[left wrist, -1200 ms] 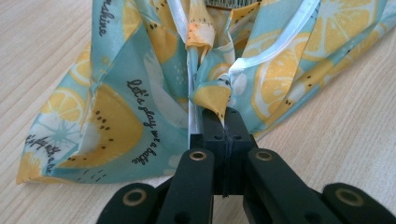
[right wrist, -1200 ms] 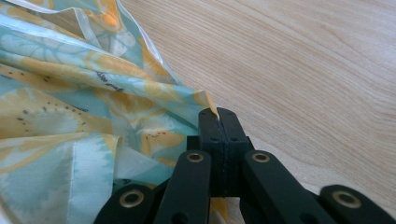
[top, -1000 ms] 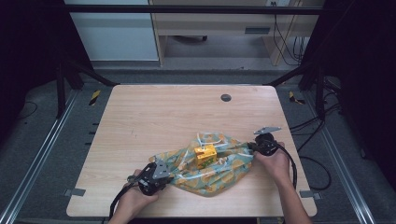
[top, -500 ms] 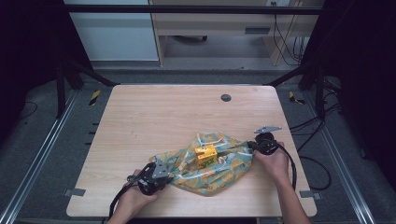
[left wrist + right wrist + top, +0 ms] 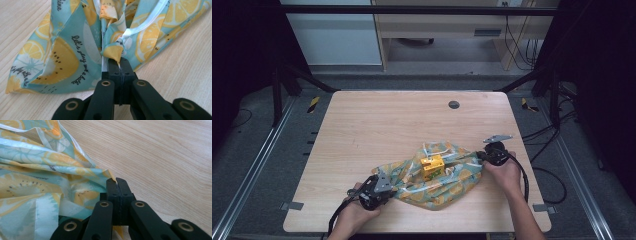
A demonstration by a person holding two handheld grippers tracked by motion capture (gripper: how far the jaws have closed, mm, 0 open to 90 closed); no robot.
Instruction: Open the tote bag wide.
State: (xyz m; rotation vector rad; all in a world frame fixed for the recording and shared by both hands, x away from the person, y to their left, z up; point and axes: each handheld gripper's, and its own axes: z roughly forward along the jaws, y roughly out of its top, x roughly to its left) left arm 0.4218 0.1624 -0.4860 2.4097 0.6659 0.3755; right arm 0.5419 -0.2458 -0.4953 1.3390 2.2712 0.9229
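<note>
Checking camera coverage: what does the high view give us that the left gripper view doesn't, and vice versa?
High view only: the yellow block lying on the cloth, the dark round spot on the table near its far edge, the person's hands, and the right tongs pinching the cloth's other end.

Left gripper view only: the printed lettering and the white hem strip on the cloth.

Both: the fruit-print cloth on the wooden table, with the left tongs shut on a bunched corner.
</note>
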